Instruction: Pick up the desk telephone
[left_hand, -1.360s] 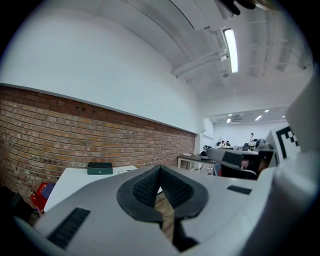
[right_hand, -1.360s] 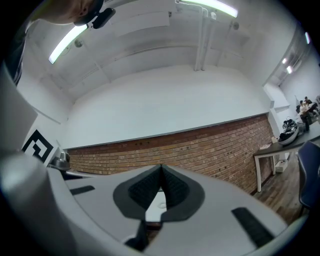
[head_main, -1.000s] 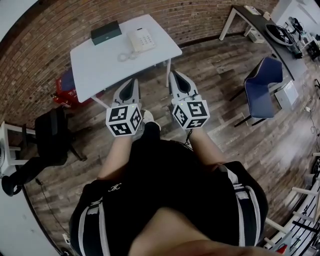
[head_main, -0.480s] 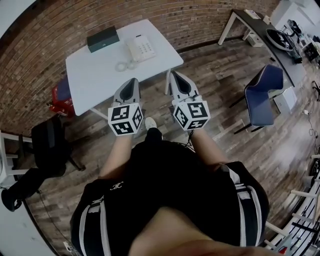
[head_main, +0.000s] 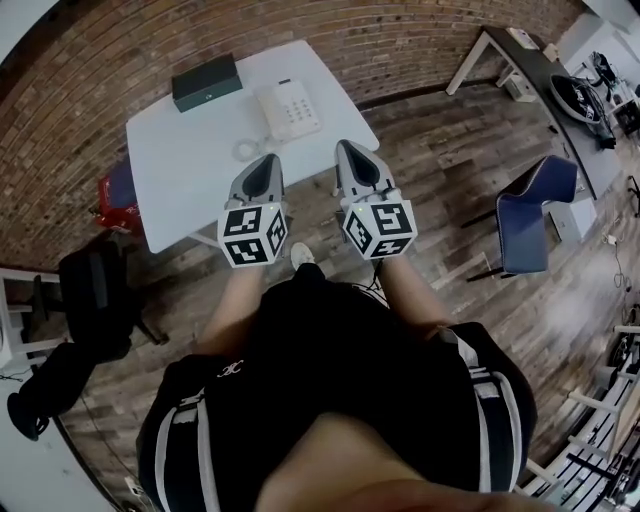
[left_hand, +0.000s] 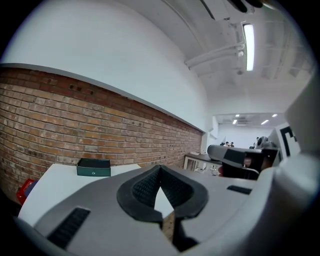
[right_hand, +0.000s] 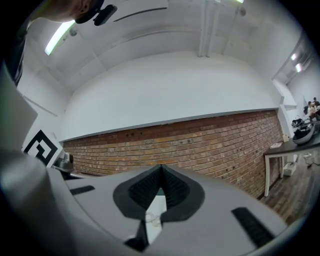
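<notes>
My left tongs (head_main: 264, 162) and right tongs (head_main: 349, 150) sit pressed together, empty, mid-frame, since I'm short of the desk telephone (head_main: 290, 108) on the surface (head_main: 190, 170) above.

We see a smooth matt white tabletop (head_main: 190, 170), a rough brick wall (head_main: 60, 120), a wood-plank floor (head_main: 450, 210) and a plastic desk telephone (head_main: 290, 108).
</notes>
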